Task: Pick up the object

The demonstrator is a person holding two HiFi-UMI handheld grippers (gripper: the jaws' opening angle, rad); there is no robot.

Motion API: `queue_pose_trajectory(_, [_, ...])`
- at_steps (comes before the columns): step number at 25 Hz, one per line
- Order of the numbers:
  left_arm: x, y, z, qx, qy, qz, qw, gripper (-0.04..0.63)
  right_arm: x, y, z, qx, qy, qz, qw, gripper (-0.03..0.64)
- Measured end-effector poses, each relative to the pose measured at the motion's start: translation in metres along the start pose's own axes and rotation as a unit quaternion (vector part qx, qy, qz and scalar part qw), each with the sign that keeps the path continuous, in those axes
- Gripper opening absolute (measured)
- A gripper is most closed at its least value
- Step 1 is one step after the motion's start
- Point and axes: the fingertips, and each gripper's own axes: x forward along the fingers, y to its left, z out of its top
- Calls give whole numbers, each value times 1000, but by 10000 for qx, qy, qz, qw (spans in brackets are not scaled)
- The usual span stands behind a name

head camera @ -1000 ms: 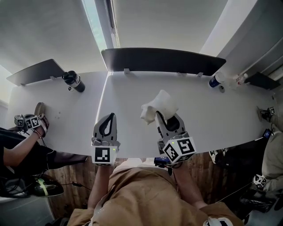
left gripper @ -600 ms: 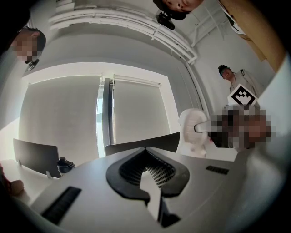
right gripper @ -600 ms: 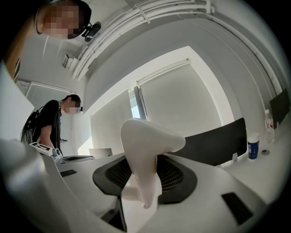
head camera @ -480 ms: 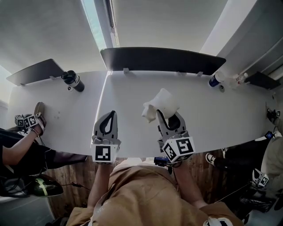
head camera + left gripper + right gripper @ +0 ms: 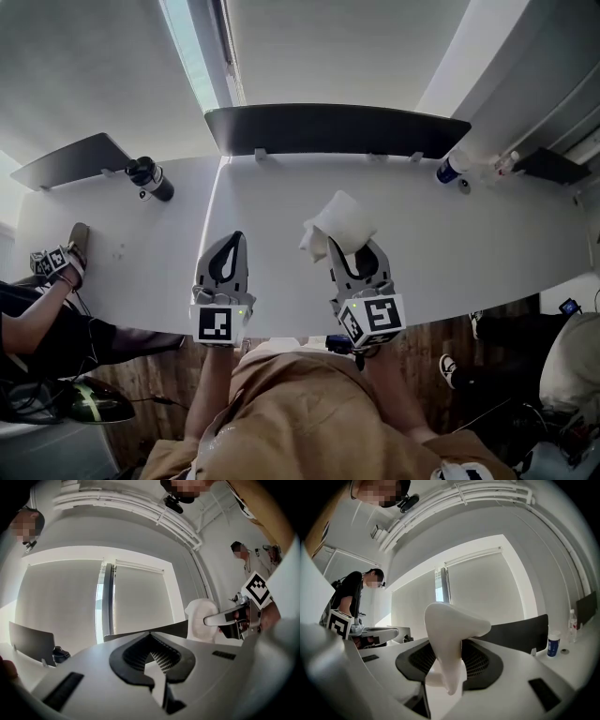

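Right gripper (image 5: pixel 352 246) clamped on narrow lower stem of smooth white moulded object (image 5: pixel 339 220), apparently clear above near-centre of white table (image 5: pixel 469 234). Looks light, stiff, slippery: grip stem, not flared top. Left gripper (image 5: pixel 231 244) closed, empty.

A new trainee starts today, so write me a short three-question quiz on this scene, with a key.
1. True or false: the right gripper is shut on the white object.
2. Pick one. The left gripper is: A) gripping a bottle; B) empty, jaws together; C) sharing the white object.
3. Fill in: the dark bottle sits on the white table on the person's ____ side.

Key: 1 true; 2 B; 3 left.
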Motion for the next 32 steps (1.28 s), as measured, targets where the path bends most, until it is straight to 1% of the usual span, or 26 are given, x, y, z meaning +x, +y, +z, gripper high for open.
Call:
queue_pose_trajectory(5, [3, -6, 2, -25, 21, -8, 10000, 6, -5, -11, 1, -25, 39, -82, 10000, 166])
queue_pose_trajectory(7, [4, -8, 1, 23, 55, -26, 10000, 6, -6, -13, 2, -20, 32, -78, 10000, 167])
queue_pose_trajectory(17, [0, -6, 0, -11, 45, -14, 10000, 6, -8, -13, 8, -167, -70, -158, 9997, 166])
queue_pose_trajectory(23, [0, -2, -1, -27, 58, 12, 10000, 6, -8, -17, 9, -318, -114, -315, 9989, 166])
queue_pose_trajectory(29, [-1, -4, 1, -34, 35, 13, 10000, 6, -10, -20, 10, -315, -131, -338, 9988, 166])
queue_pose_trajectory(32, [-2, -4, 0, -4, 86, 26, 10000, 6, -10, -21, 8, -320, -89, -343, 9989, 166])
